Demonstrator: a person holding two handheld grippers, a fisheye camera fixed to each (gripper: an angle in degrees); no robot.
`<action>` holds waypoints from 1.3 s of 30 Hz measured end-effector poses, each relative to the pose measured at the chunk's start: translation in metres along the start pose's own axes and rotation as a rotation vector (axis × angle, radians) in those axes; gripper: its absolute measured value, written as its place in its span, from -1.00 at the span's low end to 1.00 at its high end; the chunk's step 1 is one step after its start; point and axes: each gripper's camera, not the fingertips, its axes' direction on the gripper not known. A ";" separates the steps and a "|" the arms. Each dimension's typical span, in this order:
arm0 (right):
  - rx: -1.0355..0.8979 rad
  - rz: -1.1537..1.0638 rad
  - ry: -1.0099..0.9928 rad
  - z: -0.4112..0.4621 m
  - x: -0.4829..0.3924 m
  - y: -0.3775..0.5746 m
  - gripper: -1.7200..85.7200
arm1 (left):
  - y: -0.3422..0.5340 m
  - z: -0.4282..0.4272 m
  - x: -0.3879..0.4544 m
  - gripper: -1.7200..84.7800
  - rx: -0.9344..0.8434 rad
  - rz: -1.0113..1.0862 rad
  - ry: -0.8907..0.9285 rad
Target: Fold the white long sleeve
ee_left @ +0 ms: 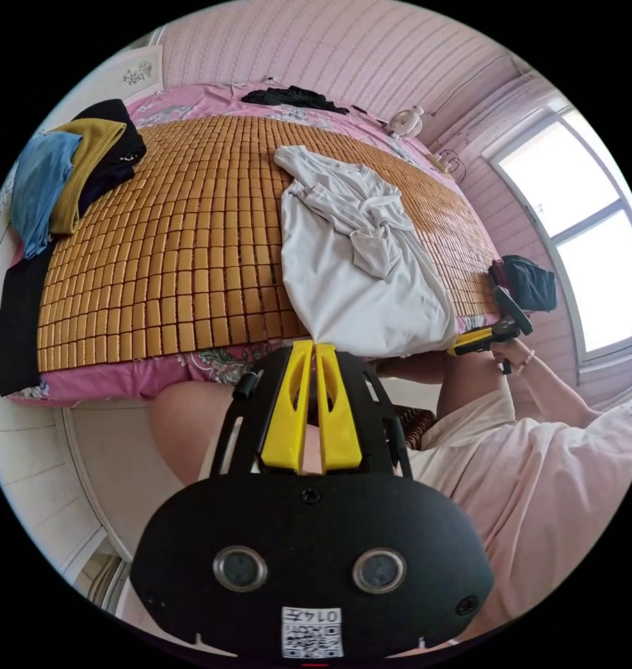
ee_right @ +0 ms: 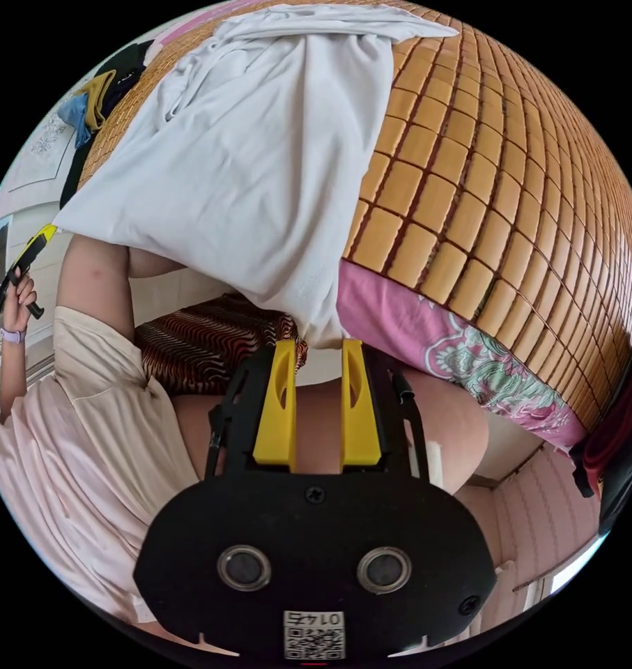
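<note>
The white long sleeve shirt (ee_left: 350, 279) lies face up on the bamboo mat (ee_left: 190, 230), its sleeves crossed and bunched over the chest. Its hem hangs off the near bed edge, pulled taut between two corners. My left gripper (ee_left: 314, 346) is shut on one hem corner. The right gripper (ee_left: 477, 340), held in a hand, meets the other corner. In the right gripper view the shirt (ee_right: 260, 139) narrows to a point pinched between the yellow jaws of my right gripper (ee_right: 317, 345). There the left gripper (ee_right: 35, 252) sits at the far hem corner.
A pile of blue, mustard and black clothes (ee_left: 72, 167) rests on the mat's left side. Dark clothing (ee_left: 295, 97) lies at the far end near a small fan (ee_left: 407, 122). A black bag (ee_left: 528, 279) sits at the bed's right edge below a window (ee_left: 580, 223). The person stands against the bed.
</note>
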 end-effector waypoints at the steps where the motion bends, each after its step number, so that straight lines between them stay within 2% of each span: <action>1: 0.028 -0.002 -0.019 -0.002 0.007 0.006 -0.84 | 0.002 -0.005 -0.002 -0.98 0.007 -0.008 0.002; 4: 0.157 -0.005 -0.070 -0.018 0.025 0.035 -0.92 | 0.007 -0.019 -0.007 -0.98 0.035 -0.030 0.039; 11: 0.432 0.051 -0.281 -0.048 0.082 0.118 -0.95 | 0.019 -0.063 -0.007 -0.98 0.112 -0.026 0.071; 14: 0.644 0.083 -0.504 -0.068 0.115 0.169 -0.96 | 0.020 -0.097 0.000 -0.98 0.197 -0.006 0.107; 16: 0.874 0.073 -0.666 -0.093 0.136 0.213 -0.96 | 0.016 -0.127 0.008 -0.98 0.280 0.034 0.134; 18: 1.015 0.030 -0.725 -0.120 0.145 0.240 -0.96 | 0.006 -0.165 0.018 -0.98 0.375 0.092 0.160; 23: 1.300 -0.151 -0.669 -0.222 0.133 0.301 -0.96 | -0.032 -0.308 0.065 -0.98 0.671 0.317 0.151; 28: 1.556 -0.390 -0.560 -0.334 0.093 0.393 -0.96 | -0.028 -0.432 0.090 -0.98 0.921 0.418 0.205; 33: 1.696 -0.569 -0.363 -0.414 0.043 0.483 -0.96 | 0.007 -0.535 0.114 -0.98 1.131 0.528 0.236; 37: 1.811 -0.717 -0.290 -0.468 0.012 0.545 -0.96 | 0.036 -0.606 0.129 -0.98 1.298 0.590 0.235; 39: 1.811 -0.714 -0.222 -0.490 0.000 0.551 -0.96 | 0.038 -0.629 0.134 -0.98 1.351 0.597 0.214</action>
